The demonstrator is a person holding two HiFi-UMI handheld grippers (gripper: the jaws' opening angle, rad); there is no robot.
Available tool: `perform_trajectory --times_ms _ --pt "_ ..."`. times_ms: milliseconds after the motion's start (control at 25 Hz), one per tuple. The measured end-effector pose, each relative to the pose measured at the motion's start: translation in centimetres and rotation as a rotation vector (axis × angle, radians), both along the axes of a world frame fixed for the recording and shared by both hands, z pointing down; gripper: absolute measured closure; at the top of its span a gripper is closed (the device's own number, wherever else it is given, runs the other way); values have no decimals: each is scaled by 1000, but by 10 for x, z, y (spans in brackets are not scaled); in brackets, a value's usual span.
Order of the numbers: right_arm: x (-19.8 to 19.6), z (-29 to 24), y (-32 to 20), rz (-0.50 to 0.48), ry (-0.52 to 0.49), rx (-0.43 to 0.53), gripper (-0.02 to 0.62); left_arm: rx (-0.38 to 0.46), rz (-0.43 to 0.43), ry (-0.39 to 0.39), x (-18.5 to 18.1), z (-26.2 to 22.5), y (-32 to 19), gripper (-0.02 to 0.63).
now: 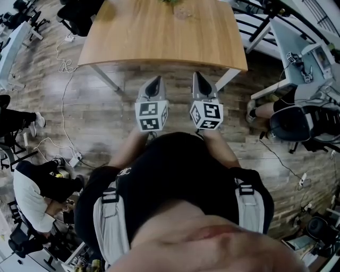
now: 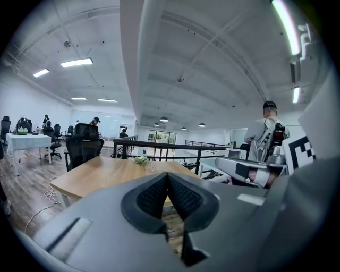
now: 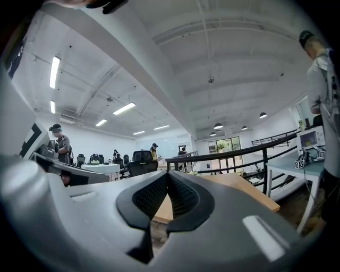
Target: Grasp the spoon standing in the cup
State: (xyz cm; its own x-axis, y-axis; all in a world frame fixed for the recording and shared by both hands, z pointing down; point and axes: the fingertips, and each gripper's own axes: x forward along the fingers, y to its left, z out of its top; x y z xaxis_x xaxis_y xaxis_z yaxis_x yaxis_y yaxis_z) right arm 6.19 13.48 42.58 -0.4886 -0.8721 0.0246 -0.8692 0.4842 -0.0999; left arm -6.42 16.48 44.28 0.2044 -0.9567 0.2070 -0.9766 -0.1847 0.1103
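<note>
A wooden table [image 1: 159,37] stands ahead of me. At its far edge sits a small clear cup [image 1: 184,11] beside a little green plant [image 1: 171,2]; no spoon can be made out at this distance. From the left gripper view the plant [image 2: 141,159] and the cup [image 2: 152,167] show far across the tabletop. My left gripper [image 1: 155,79] and right gripper [image 1: 197,75] are held side by side just short of the table's near edge, well away from the cup. In both gripper views the jaws are shut, left [image 2: 168,176] and right [image 3: 168,175], with nothing between them.
White table legs [image 1: 106,77] stand under the near edge. Cables [image 1: 62,64] trail over the wood floor at left. A seated person [image 1: 37,196] is at lower left, another person in a chair [image 1: 297,125] at right. A black railing [image 2: 159,146] runs behind the table.
</note>
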Motion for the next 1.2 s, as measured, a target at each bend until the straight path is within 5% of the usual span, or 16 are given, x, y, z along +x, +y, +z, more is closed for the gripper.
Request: perform_trajectory --times_ms 480,1200 --pt "-61 13 -1 -43 42 -8 595 -14 11 14 -44 12 -1 594" --pt "-67 15 -130 -93 25 -18 595 -31 -29 -15 -46 13 -121 594"
